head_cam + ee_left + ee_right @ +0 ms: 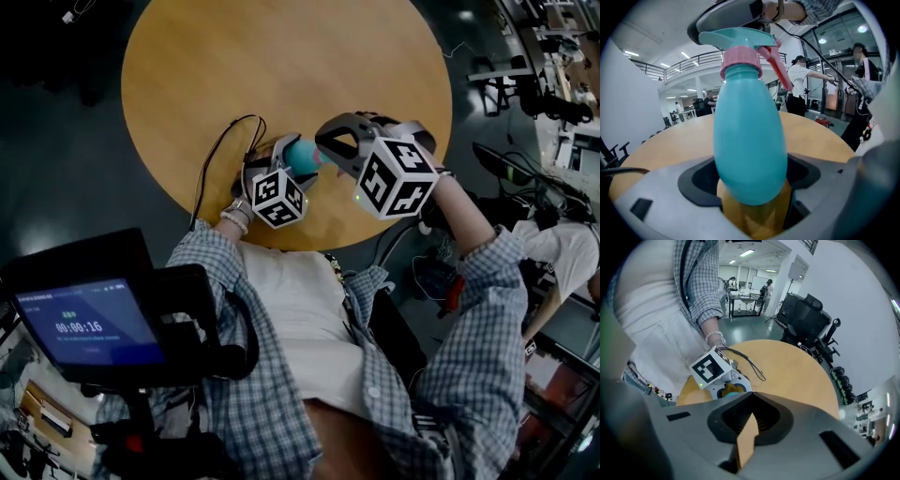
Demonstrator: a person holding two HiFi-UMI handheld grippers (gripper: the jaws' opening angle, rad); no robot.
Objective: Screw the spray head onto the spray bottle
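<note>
Nearest to us, the left gripper (752, 213) is clamped on the lower body of the spray bottle (749, 140), which stands upright between its jaws and rises away from them. Above that, the pink collar (741, 61) of the spray head (740, 37) sits squarely on the bottle's neck, with the pink trigger (779, 70) hanging to one side. We judge the head to be on and at least partly threaded; whether it is fully tight we cannot tell. Over the top of the head sits the right gripper (744, 437), its jaws drawn together with nothing between them. Beyond both lies the round table (665, 140), below the left gripper. A final tightening twist may remain.
</note>
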